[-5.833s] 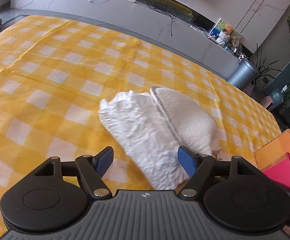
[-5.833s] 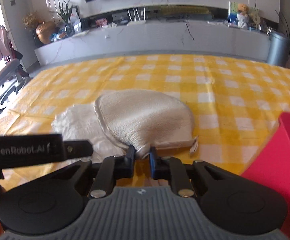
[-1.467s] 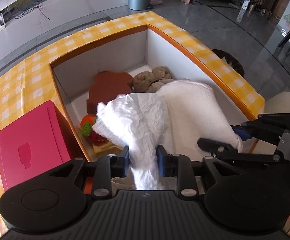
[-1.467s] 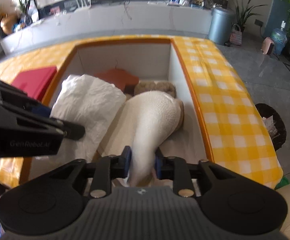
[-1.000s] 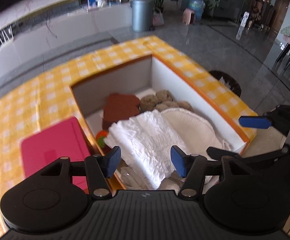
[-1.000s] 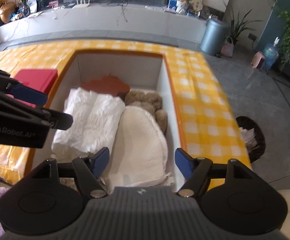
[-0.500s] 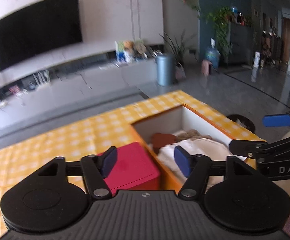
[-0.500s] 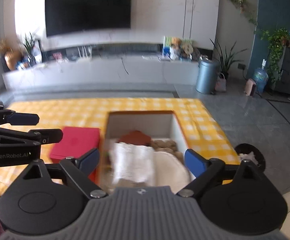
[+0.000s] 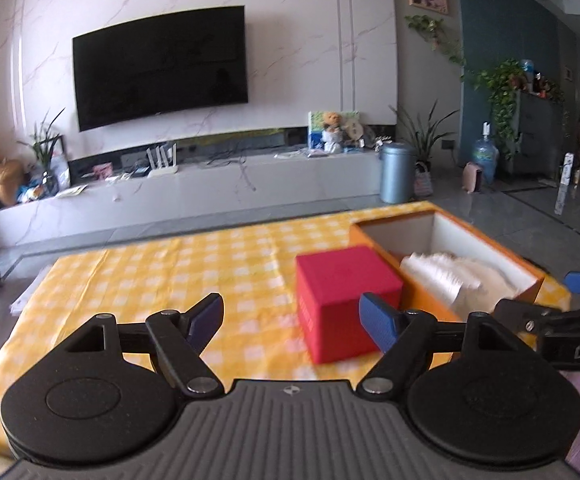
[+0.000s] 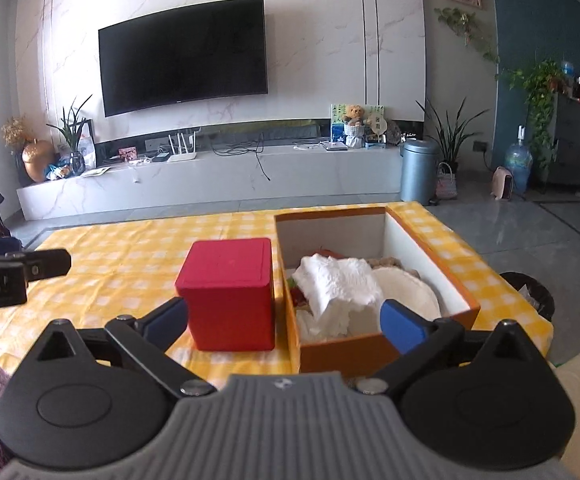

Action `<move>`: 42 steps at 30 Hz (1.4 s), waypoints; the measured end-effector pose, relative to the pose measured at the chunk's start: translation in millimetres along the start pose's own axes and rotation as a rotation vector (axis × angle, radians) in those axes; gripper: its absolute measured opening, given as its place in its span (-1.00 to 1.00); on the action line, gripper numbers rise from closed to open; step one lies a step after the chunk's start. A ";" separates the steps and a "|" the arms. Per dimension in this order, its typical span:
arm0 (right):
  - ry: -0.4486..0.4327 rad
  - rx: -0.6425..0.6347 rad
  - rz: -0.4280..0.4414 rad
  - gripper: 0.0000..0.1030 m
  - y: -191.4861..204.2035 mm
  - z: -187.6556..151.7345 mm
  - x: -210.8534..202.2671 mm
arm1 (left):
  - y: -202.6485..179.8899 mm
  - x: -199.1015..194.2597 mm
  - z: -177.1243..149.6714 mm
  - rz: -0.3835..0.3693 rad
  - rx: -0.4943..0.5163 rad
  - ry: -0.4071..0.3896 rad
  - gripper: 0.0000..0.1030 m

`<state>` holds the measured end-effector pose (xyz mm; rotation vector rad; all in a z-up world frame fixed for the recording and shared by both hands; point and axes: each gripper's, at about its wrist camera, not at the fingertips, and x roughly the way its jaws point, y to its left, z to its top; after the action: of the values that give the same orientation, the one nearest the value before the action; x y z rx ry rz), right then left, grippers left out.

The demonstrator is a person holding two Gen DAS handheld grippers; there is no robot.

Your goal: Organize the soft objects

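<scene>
With both pulled back at six o'clock, the left gripper [image 9: 291, 320] and right gripper [image 10: 284, 320] gape wide, holding nothing. Beyond, the red box [image 10: 228, 292] sits on the checked surface [image 10: 130, 264]; at one o'clock the white cloth [image 10: 337, 284] and cream pad [image 10: 407, 292] lie inside the orange box [image 10: 341, 350], seemingly tidied away.

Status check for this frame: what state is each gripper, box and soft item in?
Left gripper: open, empty.
Right gripper: open, empty.
Orange cardboard box: open, no lid.
Red cube box: closed, beside the orange box.
White crumpled cloth: inside orange box.
Cream round towel: inside orange box.
</scene>
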<state>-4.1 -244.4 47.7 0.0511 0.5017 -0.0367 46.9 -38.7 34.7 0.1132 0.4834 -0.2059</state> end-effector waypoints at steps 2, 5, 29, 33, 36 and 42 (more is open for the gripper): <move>-0.013 0.003 -0.004 0.95 4.3 -10.2 -2.3 | 1.5 1.6 -11.7 0.027 -0.001 0.019 0.76; -0.031 0.002 -0.023 0.95 10.4 -26.3 -4.6 | 6.6 0.1 -26.8 0.054 -0.030 0.043 0.76; -0.009 0.043 -0.029 0.95 5.8 -58.2 8.8 | 4.0 4.3 -64.2 0.061 -0.025 0.144 0.76; -0.011 0.042 -0.029 0.95 5.2 -58.2 8.6 | 4.7 3.7 -63.6 0.062 -0.028 0.145 0.76; -0.011 0.041 -0.028 0.95 5.2 -58.4 8.5 | 5.1 2.3 -63.6 0.063 -0.032 0.146 0.76; -0.011 0.041 -0.029 0.95 5.4 -58.5 8.5 | 5.8 1.5 -62.9 0.064 -0.030 0.146 0.76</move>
<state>-24.5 -235.8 -7.4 0.0836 0.4907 -0.0754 21.2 -23.5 -21.1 0.1145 0.6270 -0.1283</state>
